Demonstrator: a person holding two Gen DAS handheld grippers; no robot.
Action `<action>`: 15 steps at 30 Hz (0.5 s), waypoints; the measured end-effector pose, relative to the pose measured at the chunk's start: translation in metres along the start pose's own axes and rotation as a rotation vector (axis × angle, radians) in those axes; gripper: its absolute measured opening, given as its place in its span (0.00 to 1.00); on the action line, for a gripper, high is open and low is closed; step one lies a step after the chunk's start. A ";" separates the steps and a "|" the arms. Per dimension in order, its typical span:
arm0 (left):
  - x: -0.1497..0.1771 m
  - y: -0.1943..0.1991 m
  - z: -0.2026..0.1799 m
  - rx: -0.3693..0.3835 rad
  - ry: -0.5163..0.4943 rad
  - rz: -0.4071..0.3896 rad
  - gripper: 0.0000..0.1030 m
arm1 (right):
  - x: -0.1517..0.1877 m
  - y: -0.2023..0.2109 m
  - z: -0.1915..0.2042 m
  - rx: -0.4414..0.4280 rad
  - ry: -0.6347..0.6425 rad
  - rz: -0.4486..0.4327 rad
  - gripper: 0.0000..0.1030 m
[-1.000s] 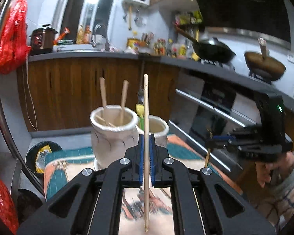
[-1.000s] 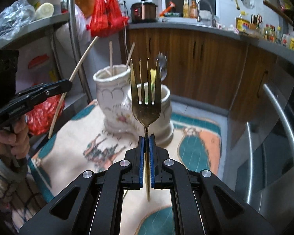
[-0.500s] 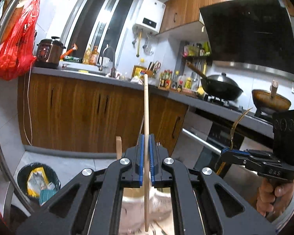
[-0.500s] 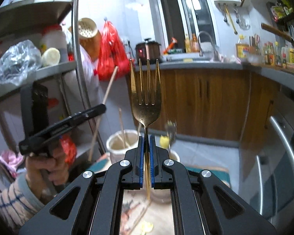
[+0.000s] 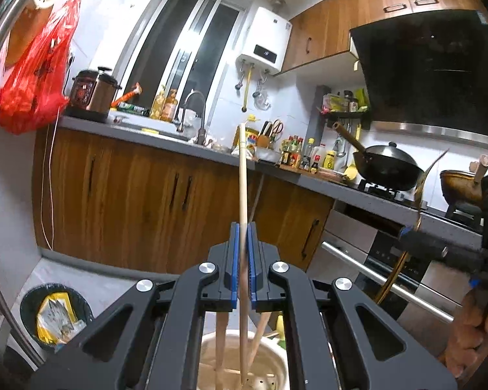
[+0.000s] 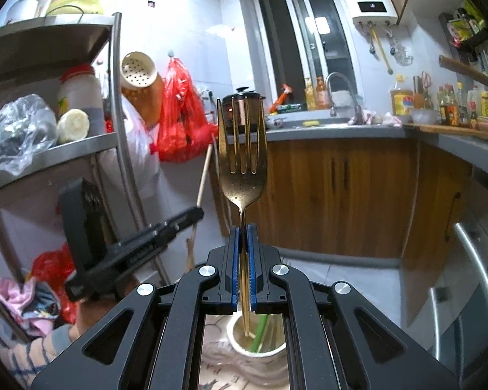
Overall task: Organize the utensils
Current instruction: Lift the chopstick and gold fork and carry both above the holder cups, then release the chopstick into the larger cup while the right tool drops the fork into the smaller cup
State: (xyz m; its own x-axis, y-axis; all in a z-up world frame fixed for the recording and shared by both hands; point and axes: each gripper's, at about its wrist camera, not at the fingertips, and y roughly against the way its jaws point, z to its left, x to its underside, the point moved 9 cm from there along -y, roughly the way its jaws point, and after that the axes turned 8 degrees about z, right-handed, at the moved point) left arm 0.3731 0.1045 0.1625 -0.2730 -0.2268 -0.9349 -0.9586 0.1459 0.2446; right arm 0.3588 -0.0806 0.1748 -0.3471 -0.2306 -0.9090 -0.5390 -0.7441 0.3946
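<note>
Fingers of the left gripper [image 5: 243,243] clamp a chopstick [image 5: 242,175] above a white jar [image 5: 278,362]; right gripper [image 6: 243,243] fingers clamp a gold fork [image 6: 242,162] above a cup [image 6: 240,344].

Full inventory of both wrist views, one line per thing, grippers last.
chopstick: 1, pale wood, clamped upright, lower end in the white holder
white holder: 1, below left gripper, holds other chopsticks
gold fork: 1, tines up, handle down into cream holder
cream holder: 1, below right gripper, green item inside
wok: 1, black, on stove
red bag: 1, hanging left
bin: 1, black, floor
left gripper: 1, black and blue
right gripper: 1, black and blue
</note>
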 end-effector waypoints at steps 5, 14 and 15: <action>0.022 -0.008 0.003 -0.006 -0.028 0.005 0.04 | 0.010 -0.019 -0.009 0.035 -0.005 0.034 0.06; 0.045 0.007 -0.004 -0.008 -0.076 -0.010 0.04 | 0.045 -0.060 -0.012 0.046 0.005 0.161 0.06; 0.049 0.008 -0.004 -0.014 -0.081 -0.003 0.04 | 0.048 -0.063 -0.013 0.048 0.006 0.172 0.06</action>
State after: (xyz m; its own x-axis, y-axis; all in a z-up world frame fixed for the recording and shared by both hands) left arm 0.3518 0.0906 0.1198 -0.2629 -0.1485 -0.9533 -0.9607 0.1315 0.2445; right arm 0.3857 -0.0526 0.1045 -0.4331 -0.3559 -0.8281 -0.5080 -0.6626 0.5504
